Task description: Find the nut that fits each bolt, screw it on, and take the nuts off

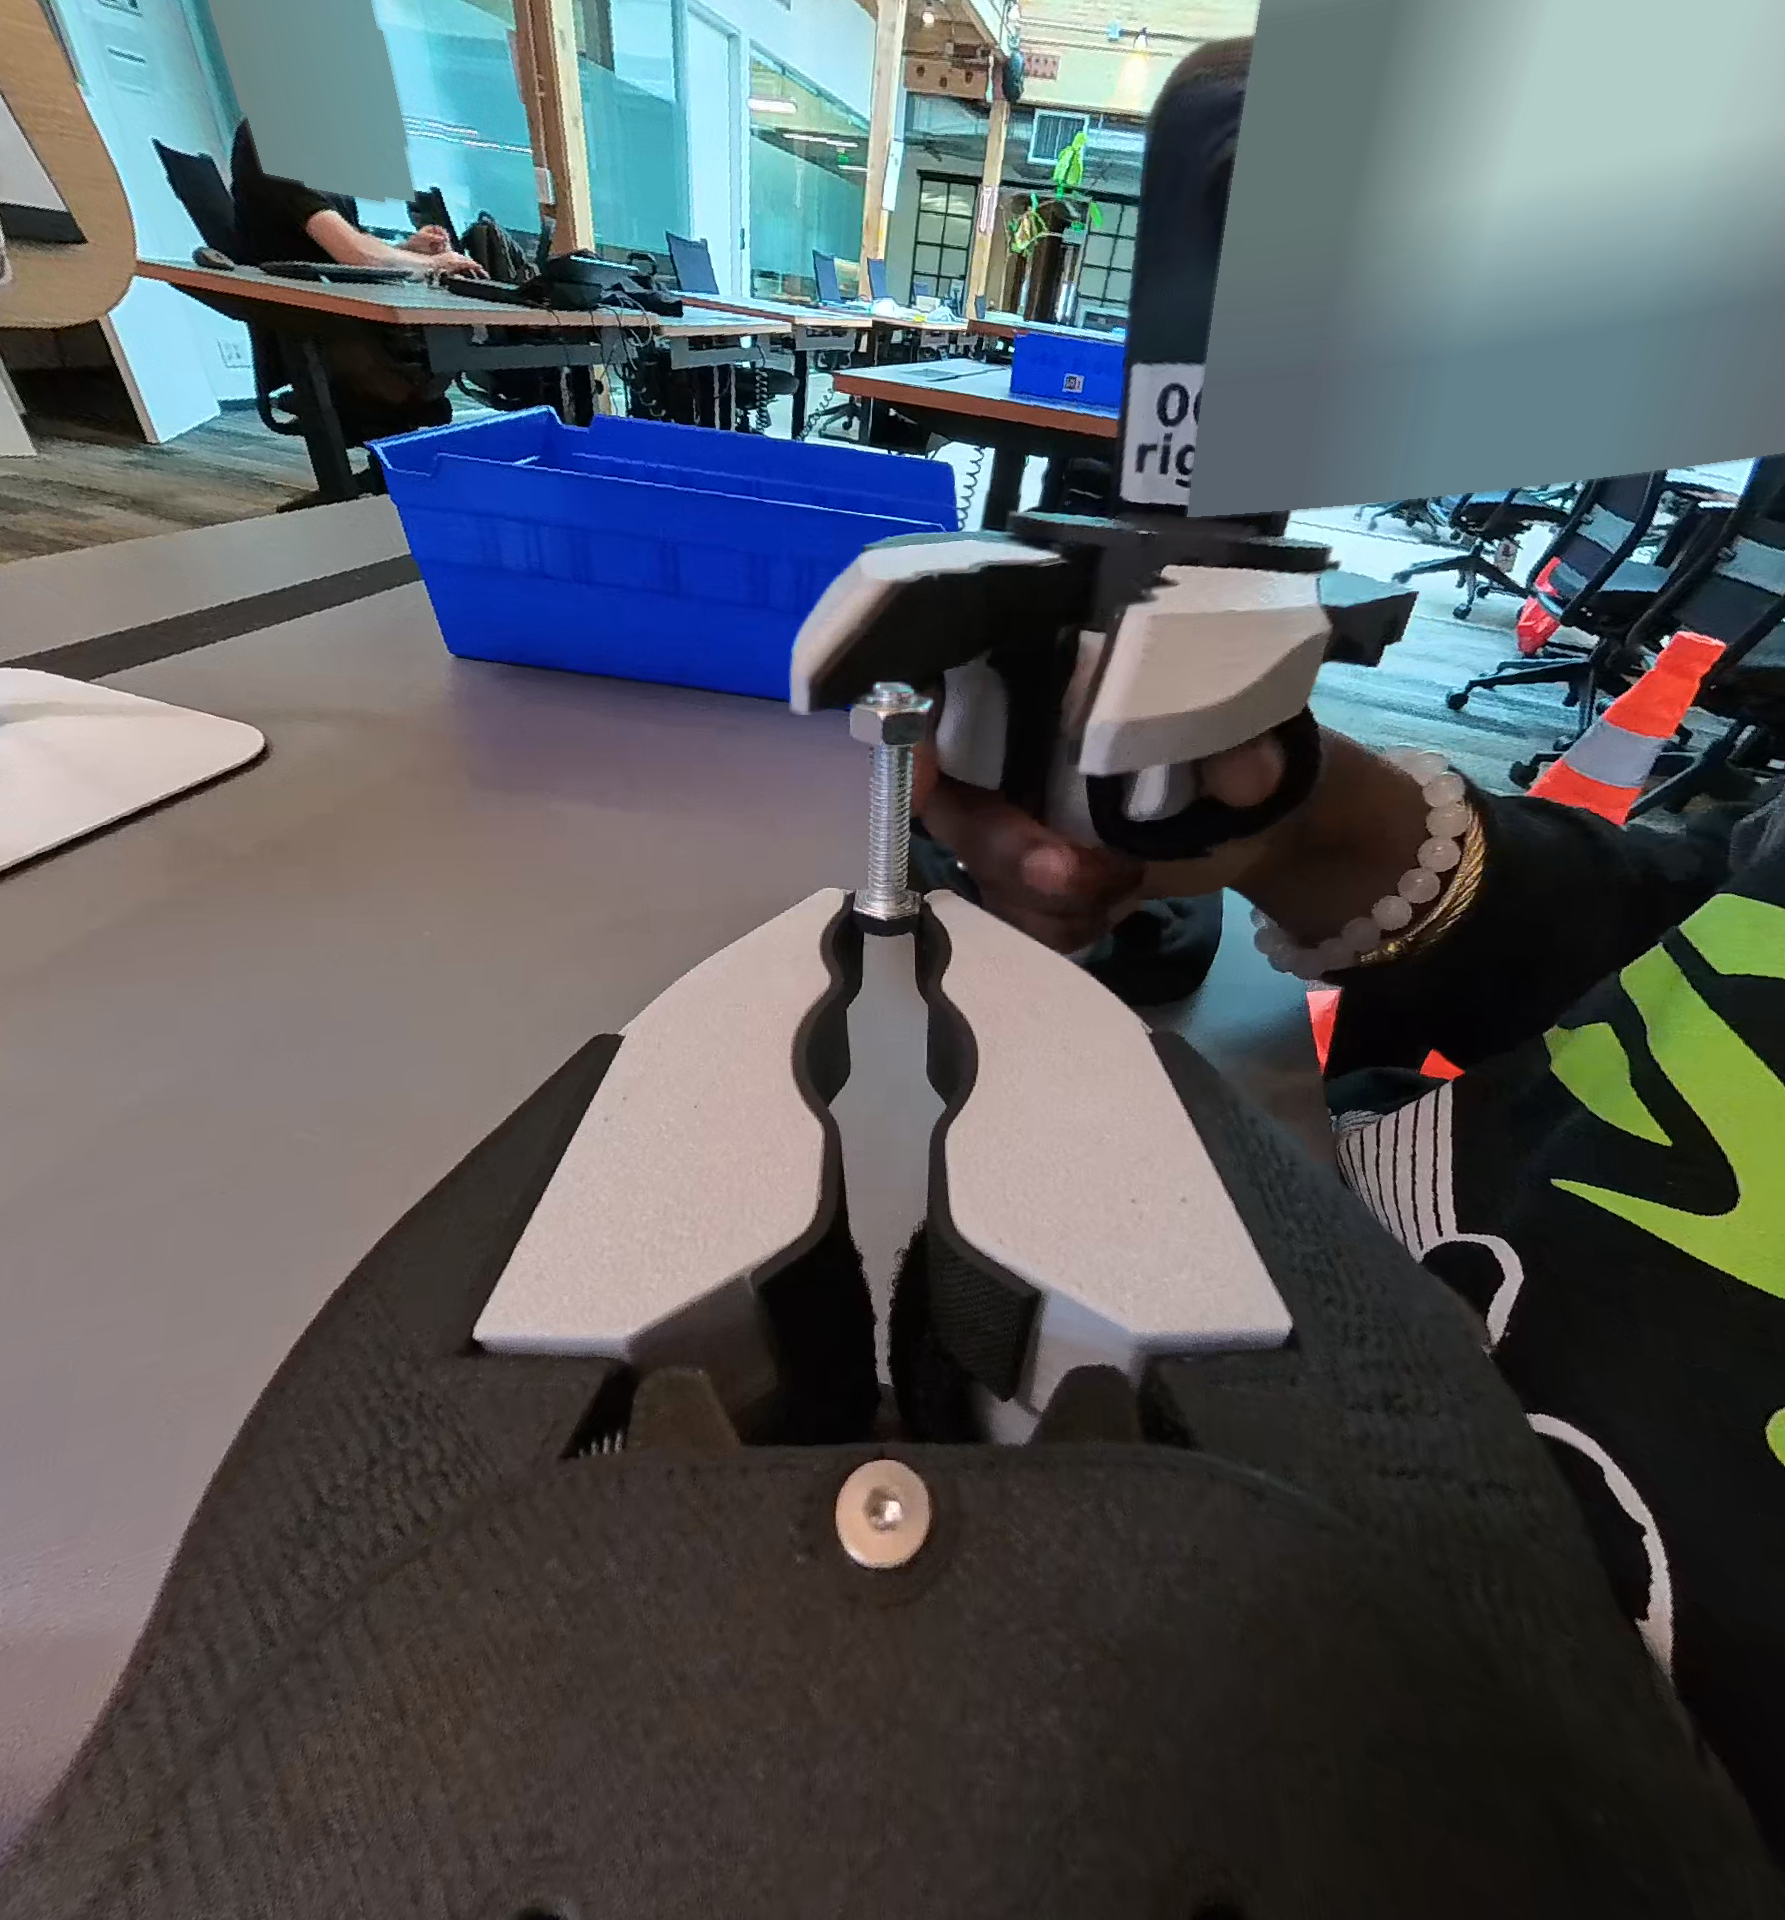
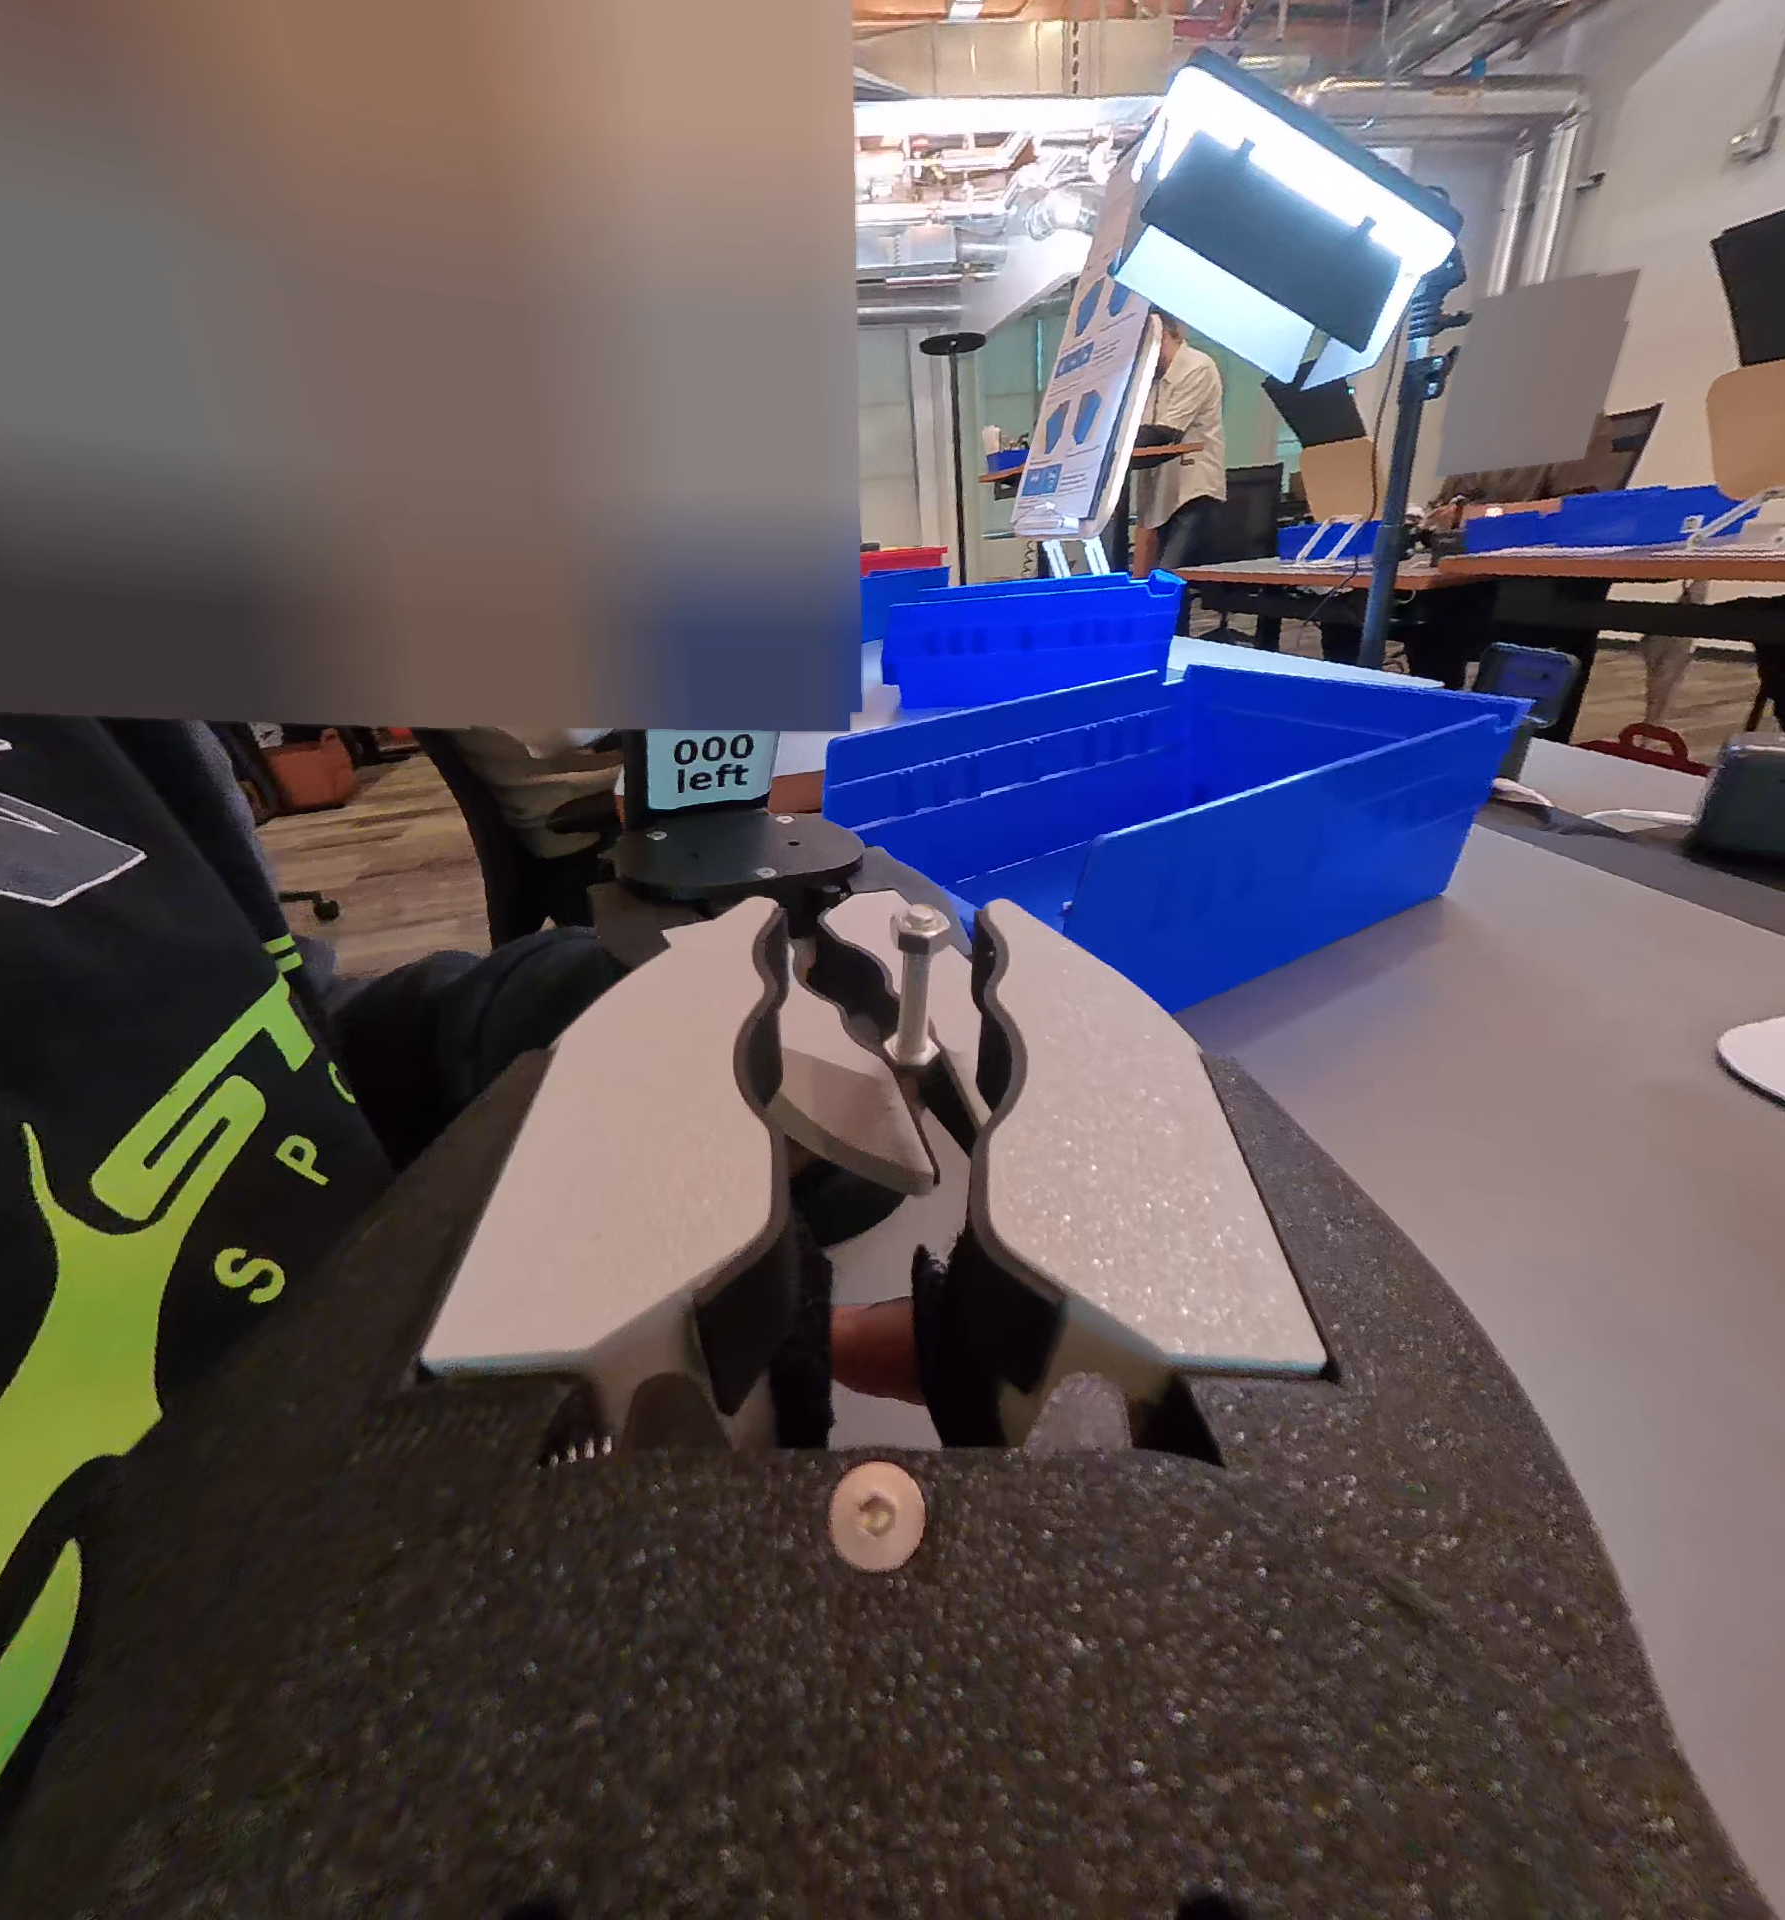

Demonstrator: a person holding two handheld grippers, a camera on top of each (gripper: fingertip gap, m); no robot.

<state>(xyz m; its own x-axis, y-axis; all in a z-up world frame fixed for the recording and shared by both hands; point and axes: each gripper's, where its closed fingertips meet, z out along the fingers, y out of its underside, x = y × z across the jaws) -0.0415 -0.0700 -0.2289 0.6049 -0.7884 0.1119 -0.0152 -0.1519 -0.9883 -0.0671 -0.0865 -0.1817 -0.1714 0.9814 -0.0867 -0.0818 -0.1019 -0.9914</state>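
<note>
Bin: a blue plastic bin (image 1: 659,561) stands on the grey table (image 1: 244,935); in the right wrist view (image 2: 1231,831) it shows inner dividers.
Second bin: another blue bin (image 2: 1023,634) sits behind the first, farther off.
White base: a flat white stand foot (image 1: 67,769) rests on the table's left side.
Light: a lit panel lamp (image 2: 1283,229) tilts on a pole.
Cone: an orange traffic cone (image 1: 1636,727) stands on the floor among black office chairs (image 1: 1594,582).
Background: a person sits at a far desk (image 1: 431,296).
</note>
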